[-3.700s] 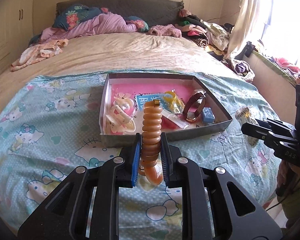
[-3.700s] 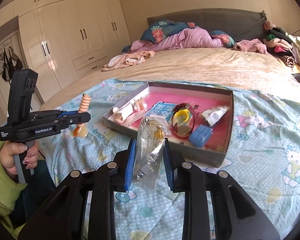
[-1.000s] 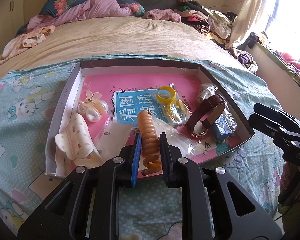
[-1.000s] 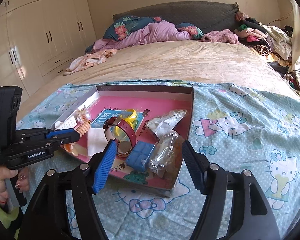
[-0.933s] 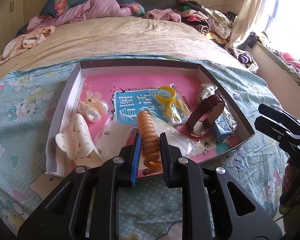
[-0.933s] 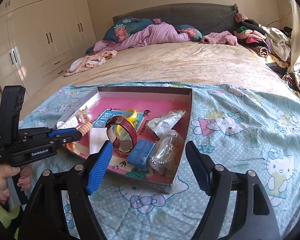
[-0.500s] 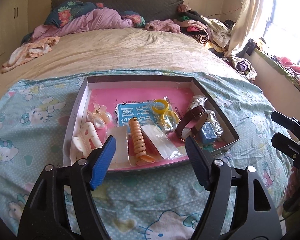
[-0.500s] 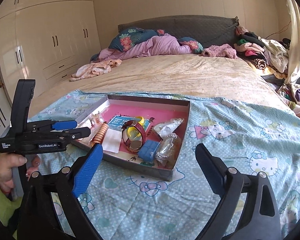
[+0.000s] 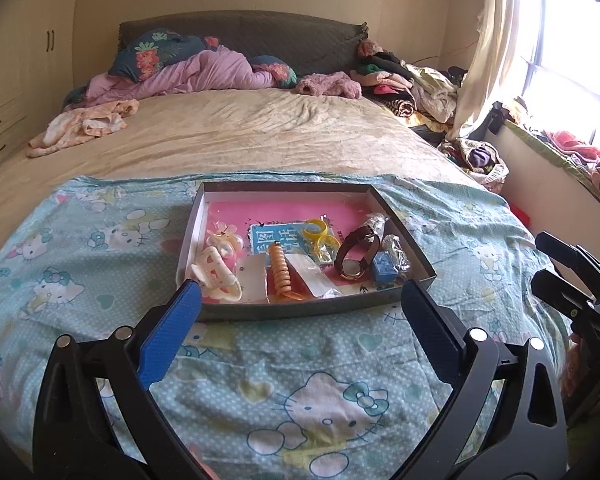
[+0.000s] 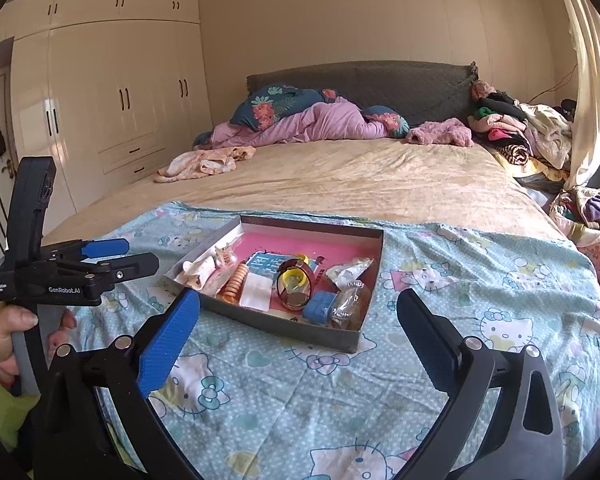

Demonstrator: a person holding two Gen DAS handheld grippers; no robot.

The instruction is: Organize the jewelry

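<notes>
A shallow grey tray (image 9: 284, 188) (image 10: 312, 228) with a pink floor lies on the cartoon-cat sheet. Inside lie an orange spiral hair tie (image 9: 282, 272) (image 10: 236, 280), a brown watch (image 9: 358, 252) (image 10: 296, 284), a clear plastic bag (image 10: 350, 300), a blue box (image 9: 384, 270), a white hair claw (image 9: 216, 272) and yellow rings (image 9: 320, 232). My left gripper (image 9: 300, 296) (image 10: 140, 254) hovers short of the tray's near wall. Its jaws are opening, with nothing between them. My right gripper (image 10: 298, 300) (image 9: 542, 260) hangs back from the tray's right corner, its jaws opening too, holding nothing.
The light blue sheet (image 9: 100, 248) covers the near end of a beige bed (image 9: 260, 136). Bedding and clothes (image 9: 400, 80) pile up at the headboard and far right. Wardrobes (image 10: 100, 112) line the left wall. A person's hand (image 10: 4, 332) grips the left gripper's handle.
My left gripper let go of the orange hair tie, which now lies in the tray. The right jaws widened over the plastic bag. Both grippers drew back and up from the tray.
</notes>
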